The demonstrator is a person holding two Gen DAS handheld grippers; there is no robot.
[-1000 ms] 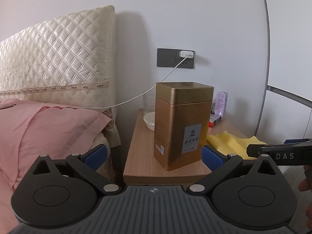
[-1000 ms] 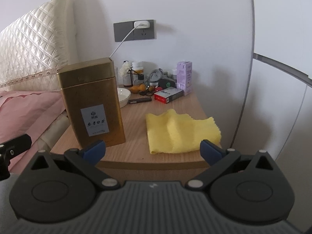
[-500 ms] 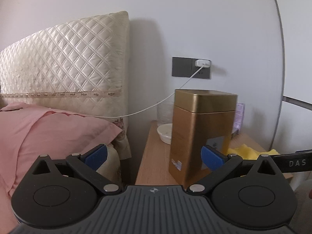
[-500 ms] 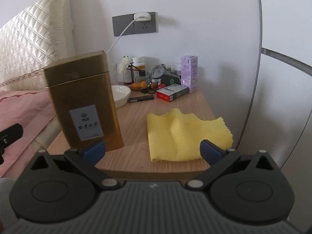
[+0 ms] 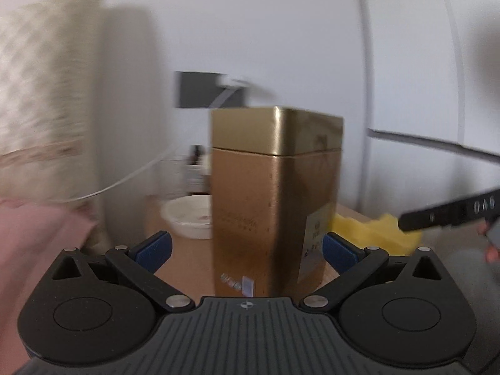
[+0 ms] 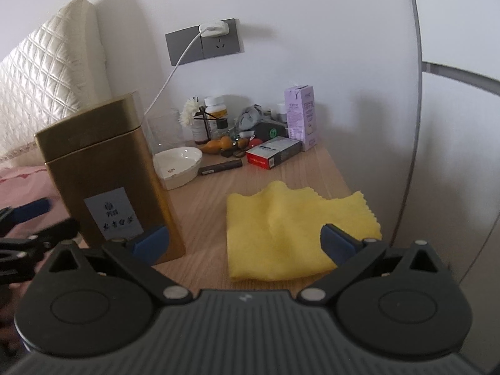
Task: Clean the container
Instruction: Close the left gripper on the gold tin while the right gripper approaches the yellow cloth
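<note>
Gold tin upright on the nightstand's near left. Rigid, smooth, likely slippery; best gripped across flat sides below the lid. Left gripper spread wide, straddling it. Right gripper spread, empty, over soft yellow cloth.

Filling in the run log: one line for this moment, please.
left gripper: open, tin between fingers, no contact seen | right gripper: open, over cloth | tin: upright, lid on
</note>
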